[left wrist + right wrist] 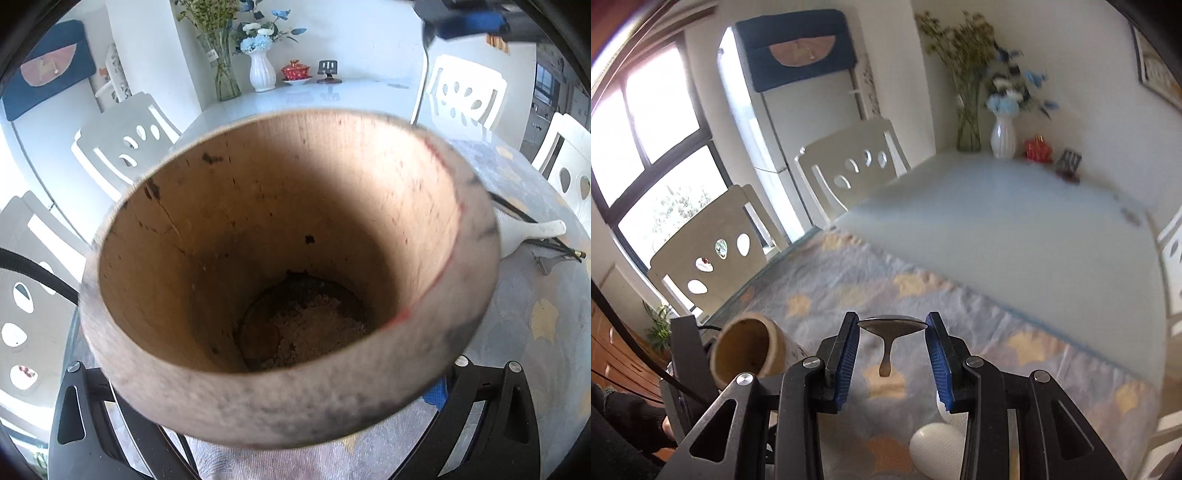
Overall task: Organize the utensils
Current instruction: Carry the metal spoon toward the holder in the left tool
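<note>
Right wrist view: the right gripper [892, 325] pinches a metal spoon [892, 329] by its bowl above the patterned tablecloth [849, 280]; the left gripper [295, 424] apparently clamps the tilted wooden holder [280, 258], so the handle should go in first.

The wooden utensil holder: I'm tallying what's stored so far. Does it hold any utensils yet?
Empty of utensils: the left wrist view looks straight down the round wooden utensil holder and shows only its stained bottom.

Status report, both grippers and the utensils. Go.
Left gripper shut on bamboo holder, holder empty. Right gripper shut on metal spoon, lifted off the table. White spoon and chopsticks on cloth. Nothing in the way.
</note>
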